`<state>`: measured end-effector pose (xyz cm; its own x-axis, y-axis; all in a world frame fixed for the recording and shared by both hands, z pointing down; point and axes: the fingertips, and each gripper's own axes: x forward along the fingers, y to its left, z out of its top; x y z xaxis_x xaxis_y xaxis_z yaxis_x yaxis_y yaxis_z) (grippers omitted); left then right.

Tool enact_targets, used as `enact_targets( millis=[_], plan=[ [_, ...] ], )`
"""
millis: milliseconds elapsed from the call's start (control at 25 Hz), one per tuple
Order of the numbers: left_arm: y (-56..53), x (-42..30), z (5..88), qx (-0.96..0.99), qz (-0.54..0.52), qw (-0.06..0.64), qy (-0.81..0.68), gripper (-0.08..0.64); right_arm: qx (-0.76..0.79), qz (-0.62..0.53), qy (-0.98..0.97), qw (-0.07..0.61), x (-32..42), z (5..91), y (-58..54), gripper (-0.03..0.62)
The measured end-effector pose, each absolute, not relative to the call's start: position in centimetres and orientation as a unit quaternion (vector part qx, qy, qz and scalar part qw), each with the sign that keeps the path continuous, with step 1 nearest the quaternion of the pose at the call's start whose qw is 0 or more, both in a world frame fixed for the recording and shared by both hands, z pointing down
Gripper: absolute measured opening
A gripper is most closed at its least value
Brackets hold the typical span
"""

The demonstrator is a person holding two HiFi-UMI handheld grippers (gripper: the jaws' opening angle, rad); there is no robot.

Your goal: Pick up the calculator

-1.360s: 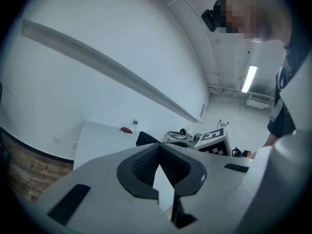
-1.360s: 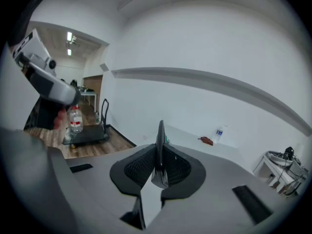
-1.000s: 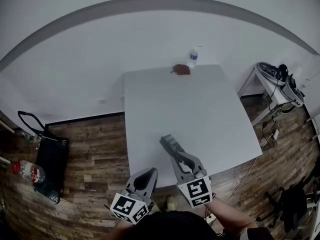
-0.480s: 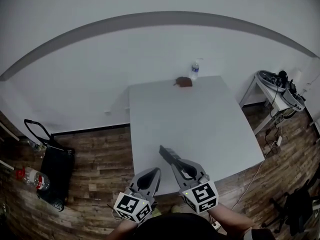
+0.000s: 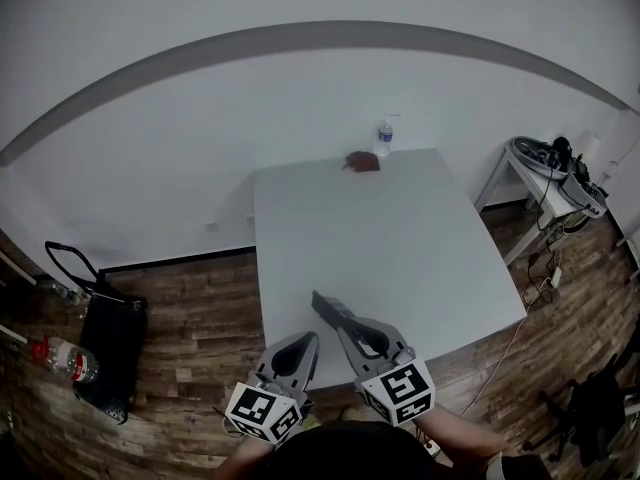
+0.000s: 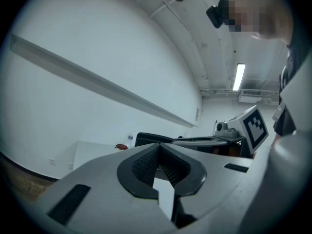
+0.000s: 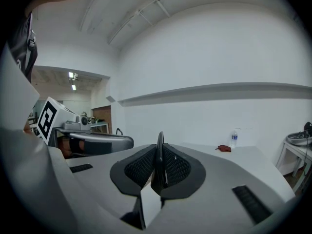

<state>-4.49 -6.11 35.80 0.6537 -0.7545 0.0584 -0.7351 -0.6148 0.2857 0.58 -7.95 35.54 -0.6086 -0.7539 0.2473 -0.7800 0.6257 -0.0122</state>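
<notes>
Clamping calculator (image 5: 326,305) edgewise in right gripper (image 5: 349,327) fingers, apparently to lift it off counter (image 5: 400,218); left gripper (image 5: 303,342) fingers closed, empty.

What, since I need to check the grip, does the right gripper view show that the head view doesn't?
Only the right gripper view: the pads pressed on the calculator's thin edge. Only the head view: the floor and a black cart. Both: the right gripper, left gripper, table, bottle.

Dark calculator (image 5: 322,302), on edge, clamped in right claw (image 5: 347,326).
</notes>
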Motion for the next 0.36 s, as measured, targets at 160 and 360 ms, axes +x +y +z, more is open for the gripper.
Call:
enact_targets(
  millis=[160, 360],
  plan=[
    [-6.06, -4.4, 36.08, 0.897, -0.032, 0.147, -0.415, 0.006, 0.43, 0.064, -0.893, 0.114, 0.8, 36.0, -8.04, 0.049],
    [-6.3, -4.55, 36.33, 0.896, -0.033, 0.149, -0.416, 0.006, 0.427, 0.062, -0.895, 0.114, 0.56, 36.12, -8.34, 0.049]
  ],
)
